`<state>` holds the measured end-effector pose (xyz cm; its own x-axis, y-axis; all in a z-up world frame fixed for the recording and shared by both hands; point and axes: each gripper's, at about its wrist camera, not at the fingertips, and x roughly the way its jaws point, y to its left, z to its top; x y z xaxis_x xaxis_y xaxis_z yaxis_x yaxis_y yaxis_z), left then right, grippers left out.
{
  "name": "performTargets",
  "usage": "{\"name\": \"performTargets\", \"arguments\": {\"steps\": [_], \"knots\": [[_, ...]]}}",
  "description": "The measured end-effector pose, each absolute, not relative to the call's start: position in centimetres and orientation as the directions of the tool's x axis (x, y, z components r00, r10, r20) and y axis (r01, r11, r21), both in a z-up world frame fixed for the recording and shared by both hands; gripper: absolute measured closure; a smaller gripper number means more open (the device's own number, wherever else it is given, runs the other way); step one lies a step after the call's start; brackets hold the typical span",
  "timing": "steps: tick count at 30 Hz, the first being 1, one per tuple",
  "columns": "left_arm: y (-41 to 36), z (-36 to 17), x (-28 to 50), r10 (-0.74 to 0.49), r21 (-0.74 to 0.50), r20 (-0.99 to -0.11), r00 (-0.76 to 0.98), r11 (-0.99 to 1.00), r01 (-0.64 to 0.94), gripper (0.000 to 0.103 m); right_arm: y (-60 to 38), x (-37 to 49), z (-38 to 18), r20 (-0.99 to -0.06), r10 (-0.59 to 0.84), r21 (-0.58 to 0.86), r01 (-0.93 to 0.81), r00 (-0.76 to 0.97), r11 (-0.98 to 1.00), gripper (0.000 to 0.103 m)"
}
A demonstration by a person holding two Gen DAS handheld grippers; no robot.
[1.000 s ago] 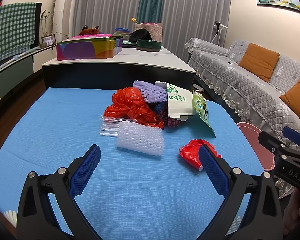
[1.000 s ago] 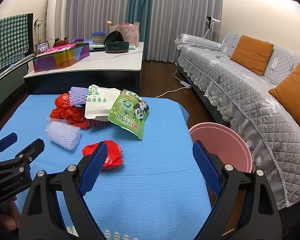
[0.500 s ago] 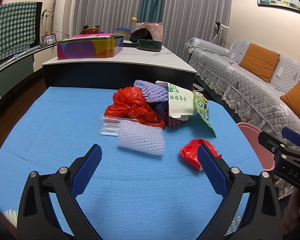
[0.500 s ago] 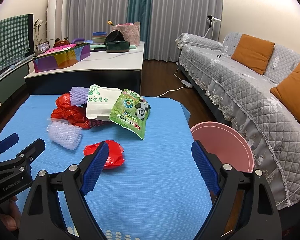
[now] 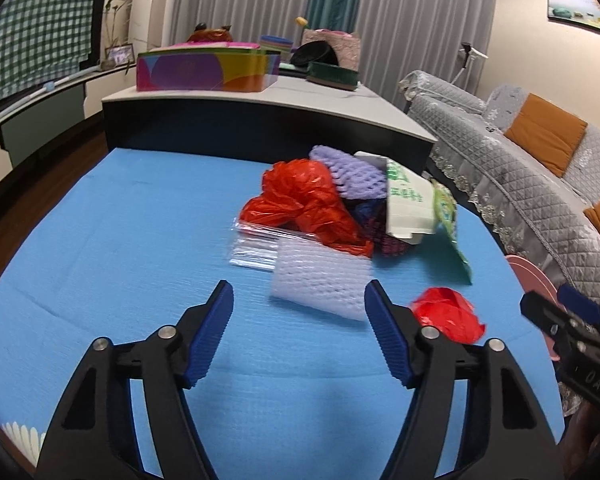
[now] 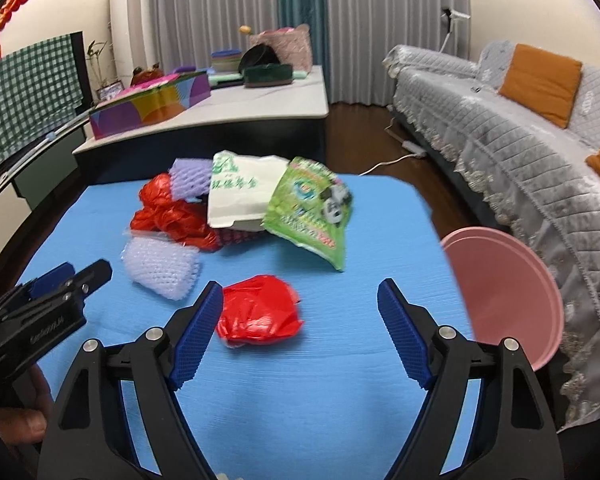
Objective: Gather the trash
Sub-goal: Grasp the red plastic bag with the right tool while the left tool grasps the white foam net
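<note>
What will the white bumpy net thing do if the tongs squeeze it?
The white foam net looks puffy and full of holes, so it will probably squash easily. It seems very light, and lying flat on the blue cloth, it likely won't roll.

Glossy crinkled red plastic bag (image 6: 258, 314), white foam net sleeve (image 5: 320, 282), matt blue cloth (image 5: 120, 240)

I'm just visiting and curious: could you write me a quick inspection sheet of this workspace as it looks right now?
Surface: blue mat, mostly bare near the camera.
Job's things: white foam net; small red bag; pile with big red bag, purple foam net, white paper bag, green snack packet; pink bin beside the mat.
Clutter: colourful box on the far counter.
Grippers: left gripper open, jaws just closing, nothing between; right gripper open, jaws just closing, empty.
Cables: white cord on floor.
Surroundings: grey sofa, curtains.
</note>
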<state>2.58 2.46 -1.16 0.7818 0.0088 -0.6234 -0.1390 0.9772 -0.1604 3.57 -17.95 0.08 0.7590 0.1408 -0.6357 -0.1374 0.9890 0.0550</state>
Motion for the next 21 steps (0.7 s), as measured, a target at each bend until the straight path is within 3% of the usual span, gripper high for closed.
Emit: {"name": "performTargets", "arguments": {"steps": [9, 21], "knots": [[3.9, -2.7, 5.4, 0.013, -0.179, -0.654, 0.757, 0.969, -0.171, 0.043, -16.2, 6.4, -3.4, -0.71, 0.196, 0.081, -0.197, 0.677, 0.977, 0.013], [3.5, -4.5, 7.9, -0.032, -0.213, -0.695, 0.718, 0.963, -0.163, 0.043, -15.1, 8.4, -6.1, -0.766, 0.212, 0.085, -0.23, 0.607, 0.969, 0.011]]}}
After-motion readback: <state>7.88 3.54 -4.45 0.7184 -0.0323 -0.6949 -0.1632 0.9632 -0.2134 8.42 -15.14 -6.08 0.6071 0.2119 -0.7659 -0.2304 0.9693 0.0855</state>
